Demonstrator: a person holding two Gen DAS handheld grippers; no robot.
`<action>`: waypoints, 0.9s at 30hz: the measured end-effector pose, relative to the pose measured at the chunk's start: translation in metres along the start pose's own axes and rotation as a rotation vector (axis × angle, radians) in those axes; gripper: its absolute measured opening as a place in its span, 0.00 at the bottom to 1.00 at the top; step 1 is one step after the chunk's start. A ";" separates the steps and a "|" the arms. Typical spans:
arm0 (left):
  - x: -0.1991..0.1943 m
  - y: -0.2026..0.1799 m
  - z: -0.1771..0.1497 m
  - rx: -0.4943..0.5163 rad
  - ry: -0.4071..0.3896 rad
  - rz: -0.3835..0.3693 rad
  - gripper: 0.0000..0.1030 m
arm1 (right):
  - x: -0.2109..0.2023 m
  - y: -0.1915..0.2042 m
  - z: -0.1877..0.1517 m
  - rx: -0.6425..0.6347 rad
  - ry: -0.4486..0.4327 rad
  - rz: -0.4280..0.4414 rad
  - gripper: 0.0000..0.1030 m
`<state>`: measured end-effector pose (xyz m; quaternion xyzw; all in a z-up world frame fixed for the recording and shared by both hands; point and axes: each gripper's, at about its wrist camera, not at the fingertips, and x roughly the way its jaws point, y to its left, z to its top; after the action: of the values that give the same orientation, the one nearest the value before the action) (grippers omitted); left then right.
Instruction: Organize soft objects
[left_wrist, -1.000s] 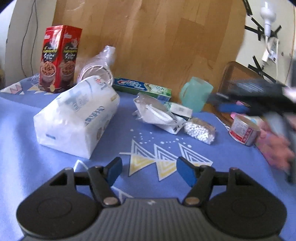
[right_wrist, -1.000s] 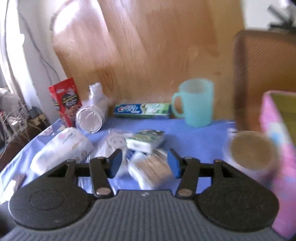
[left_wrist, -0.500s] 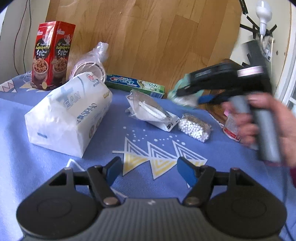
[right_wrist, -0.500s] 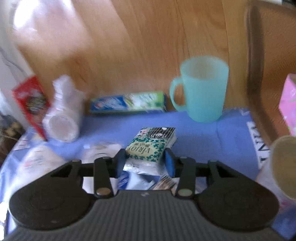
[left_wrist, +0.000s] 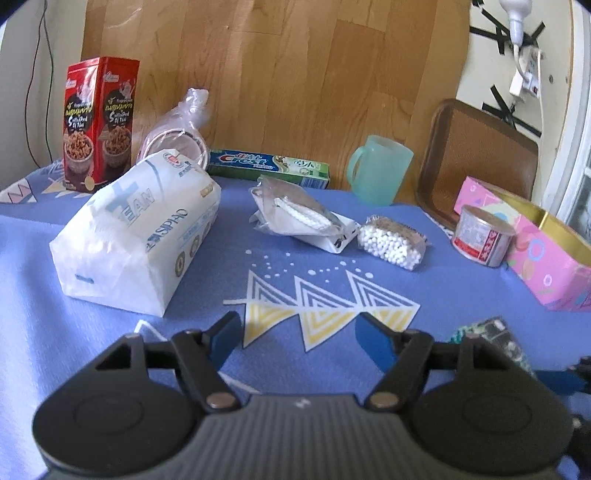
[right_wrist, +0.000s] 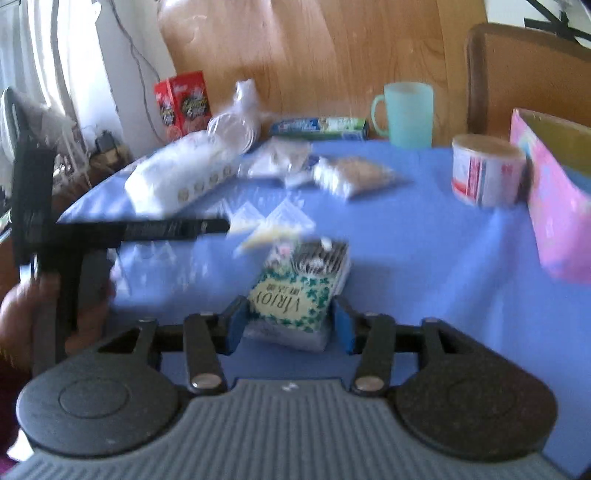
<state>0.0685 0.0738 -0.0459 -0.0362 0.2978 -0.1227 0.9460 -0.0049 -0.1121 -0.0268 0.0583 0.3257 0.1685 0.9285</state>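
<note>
Blue patterned tablecloth (left_wrist: 369, 280) before wood panelling carries one mug (left_wrist: 380, 173), one tin (left_wrist: 480, 236), one pink box (left_wrist: 546, 266); left gripper (left_wrist: 299, 332) gapes wide, right gripper (right_wrist: 290, 325) pinches one tissue pack (right_wrist: 301, 291) low over the cloth.

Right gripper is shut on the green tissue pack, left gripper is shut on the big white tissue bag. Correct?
Not quite. The left gripper is open and holds nothing; the big white tissue bag lies apart on the cloth, per the left wrist view. The right gripper is indeed shut on the green tissue pack.

Right hand-held gripper (right_wrist: 288, 325) clamped (left hand-held gripper (left_wrist: 299, 332) gapes).
</note>
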 end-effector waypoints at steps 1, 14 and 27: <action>0.001 0.000 0.001 0.011 0.004 -0.001 0.72 | -0.001 0.003 -0.002 -0.004 -0.006 -0.005 0.64; 0.008 -0.020 0.002 0.128 0.060 0.082 0.79 | -0.006 0.017 -0.009 -0.135 -0.054 -0.007 0.77; -0.010 -0.035 -0.006 0.010 0.099 -0.005 1.00 | -0.002 -0.001 -0.016 -0.067 -0.074 0.017 0.77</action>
<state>0.0495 0.0426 -0.0404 -0.0259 0.3436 -0.1284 0.9299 -0.0158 -0.1139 -0.0385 0.0365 0.2846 0.1850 0.9399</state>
